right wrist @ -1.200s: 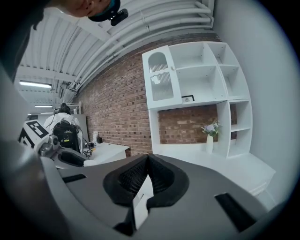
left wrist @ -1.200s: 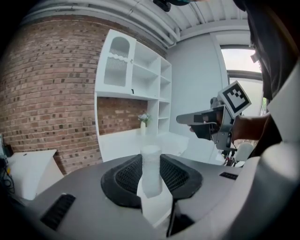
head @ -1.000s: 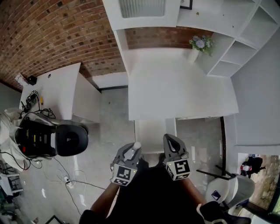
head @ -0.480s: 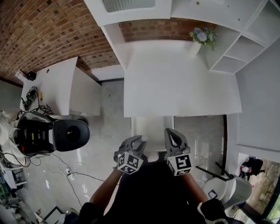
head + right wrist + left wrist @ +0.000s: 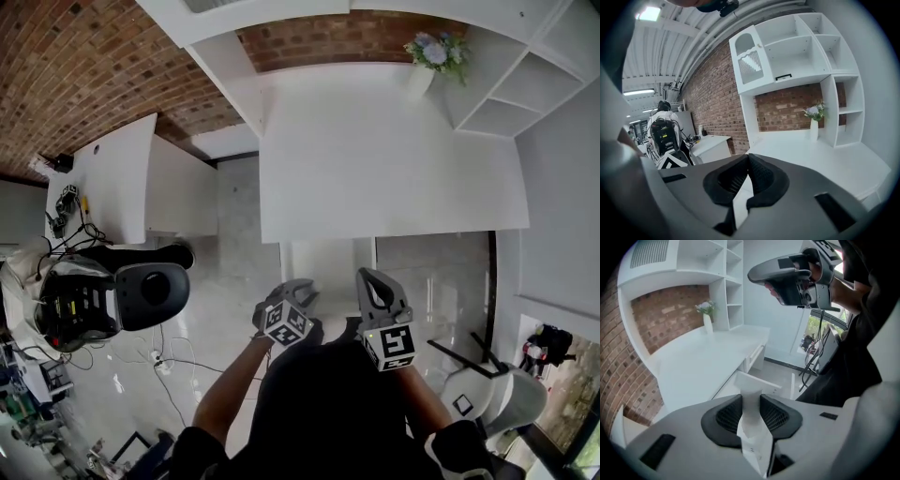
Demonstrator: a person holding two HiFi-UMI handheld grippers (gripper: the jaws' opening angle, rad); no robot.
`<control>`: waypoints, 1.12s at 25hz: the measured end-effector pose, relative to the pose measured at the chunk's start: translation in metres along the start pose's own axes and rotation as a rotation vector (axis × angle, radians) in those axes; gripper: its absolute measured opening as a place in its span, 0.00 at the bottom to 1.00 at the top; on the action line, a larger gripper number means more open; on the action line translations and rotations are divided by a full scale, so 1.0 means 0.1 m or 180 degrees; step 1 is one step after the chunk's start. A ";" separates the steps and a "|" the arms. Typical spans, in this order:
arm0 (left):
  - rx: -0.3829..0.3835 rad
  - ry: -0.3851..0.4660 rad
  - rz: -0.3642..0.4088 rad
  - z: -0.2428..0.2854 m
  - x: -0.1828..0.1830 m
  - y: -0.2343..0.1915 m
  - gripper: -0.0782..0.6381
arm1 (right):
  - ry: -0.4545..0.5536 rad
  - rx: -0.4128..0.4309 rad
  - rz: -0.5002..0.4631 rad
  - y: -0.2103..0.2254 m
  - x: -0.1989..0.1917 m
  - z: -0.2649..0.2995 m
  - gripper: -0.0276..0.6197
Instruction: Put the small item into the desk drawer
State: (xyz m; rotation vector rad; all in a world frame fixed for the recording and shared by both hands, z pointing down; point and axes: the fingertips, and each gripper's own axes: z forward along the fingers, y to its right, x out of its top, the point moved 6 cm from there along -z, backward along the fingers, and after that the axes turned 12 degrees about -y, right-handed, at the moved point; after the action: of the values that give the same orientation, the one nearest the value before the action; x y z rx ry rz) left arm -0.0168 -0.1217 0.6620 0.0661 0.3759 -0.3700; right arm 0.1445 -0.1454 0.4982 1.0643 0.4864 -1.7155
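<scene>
My left gripper [image 5: 751, 401] is shut on a small white item [image 5: 753, 430], which stands upright between the black pads and rises above them. In the head view the left gripper [image 5: 298, 292] sits close to my body with its marker cube turned up, and the item does not show there. The right gripper [image 5: 372, 281] is beside it, and its pads meet with nothing between them [image 5: 748, 157]. Both hover in front of the white desk [image 5: 375, 169]. The white drawer unit [image 5: 326, 272] lies under the desk's near edge, just ahead of the grippers.
A vase of flowers [image 5: 427, 66] stands at the desk's far right, by open white shelves [image 5: 525, 94]. A black office chair [image 5: 150, 295] and a second white desk [image 5: 122, 187] are at the left. Cables [image 5: 169, 361] lie on the floor. Another chair [image 5: 487, 403] is at the lower right.
The desk has slid up and grown larger in the head view. The left gripper has rolled, so its marker cube faces up and the white item no longer shows from above.
</scene>
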 end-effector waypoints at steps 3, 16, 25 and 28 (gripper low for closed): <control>-0.0088 -0.0073 0.0084 0.25 -0.03 0.02 0.29 | -0.0080 0.0021 -0.0004 0.06 -0.07 0.09 0.06; -0.0480 -0.0539 0.0398 1.13 -0.33 0.11 0.29 | -0.0254 0.0014 0.0121 0.18 -0.37 0.36 0.06; -0.0708 -0.0856 0.0426 1.67 -0.54 0.08 0.29 | -0.0420 -0.0067 0.0269 0.32 -0.59 0.50 0.06; -0.0760 -0.0957 0.0540 1.86 -0.59 0.14 0.29 | -0.0456 -0.0073 0.0289 0.38 -0.68 0.53 0.06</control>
State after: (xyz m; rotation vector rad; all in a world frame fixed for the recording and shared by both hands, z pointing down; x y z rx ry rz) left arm 0.0015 -0.1129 0.8562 -0.1886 0.1135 -0.1614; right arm 0.1621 -0.1628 0.5889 0.9259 0.3606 -1.6879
